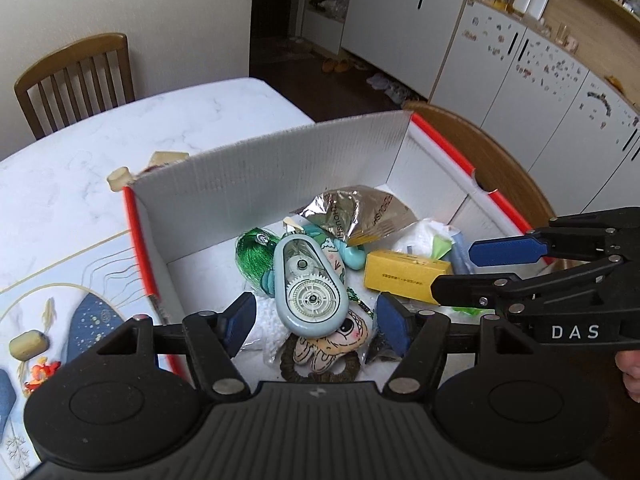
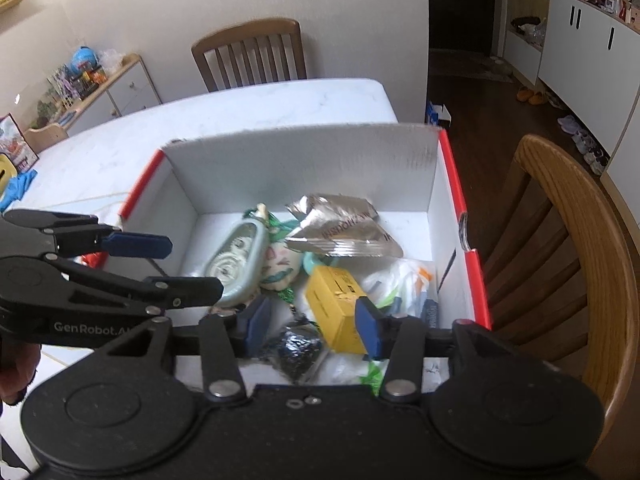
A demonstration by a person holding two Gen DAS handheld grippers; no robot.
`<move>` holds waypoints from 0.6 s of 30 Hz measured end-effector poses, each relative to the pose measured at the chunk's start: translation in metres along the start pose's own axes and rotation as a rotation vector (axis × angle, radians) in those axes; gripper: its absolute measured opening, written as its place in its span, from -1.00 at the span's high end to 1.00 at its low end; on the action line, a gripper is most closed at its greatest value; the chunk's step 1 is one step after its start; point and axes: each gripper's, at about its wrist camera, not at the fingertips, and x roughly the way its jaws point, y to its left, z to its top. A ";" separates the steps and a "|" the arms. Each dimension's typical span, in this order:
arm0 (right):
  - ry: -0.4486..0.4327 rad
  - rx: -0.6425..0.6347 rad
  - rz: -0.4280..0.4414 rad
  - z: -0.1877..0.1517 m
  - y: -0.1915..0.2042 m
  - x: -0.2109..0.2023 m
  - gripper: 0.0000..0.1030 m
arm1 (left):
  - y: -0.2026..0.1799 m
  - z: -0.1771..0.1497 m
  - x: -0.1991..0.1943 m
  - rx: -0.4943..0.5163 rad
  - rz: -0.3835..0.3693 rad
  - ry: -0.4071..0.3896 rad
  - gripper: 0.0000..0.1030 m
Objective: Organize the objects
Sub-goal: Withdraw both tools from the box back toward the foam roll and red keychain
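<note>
Cardboard box [image 1: 280, 168] beneath spread tongs [image 1: 316, 324]

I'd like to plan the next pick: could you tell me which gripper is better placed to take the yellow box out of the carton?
Probably the right gripper: its open jaws already straddle the yellow box, while the left gripper frames the correction tape dispenser.

Counted: 1 box [image 1: 280, 168] | 2 chairs [image 2: 250, 54] [image 2: 576, 248] | 1 yellow carton [image 1: 404, 274] | 1 foil packet [image 1: 360, 216] | 2 grippers [image 1: 316, 322] [image 2: 314, 326]

tape dispenser [image 1: 310, 286] in box [image 1: 256, 176] (yellow carton [image 1: 404, 274] right)
</note>
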 end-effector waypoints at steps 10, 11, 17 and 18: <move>-0.058 0.010 0.031 -0.003 0.025 -0.027 -0.25 | 0.023 -0.014 -0.053 -0.033 -0.020 -0.088 -0.46; -0.061 0.014 0.034 -0.003 0.027 -0.028 -0.35 | 0.026 -0.016 -0.057 -0.035 -0.018 -0.094 -0.47; -0.083 0.007 0.036 -0.007 0.050 -0.035 -0.67 | 0.049 -0.030 -0.080 -0.061 -0.005 -0.121 -0.56; -0.085 0.004 0.040 -0.007 0.055 -0.036 -0.67 | 0.054 -0.032 -0.084 -0.065 0.001 -0.127 -0.56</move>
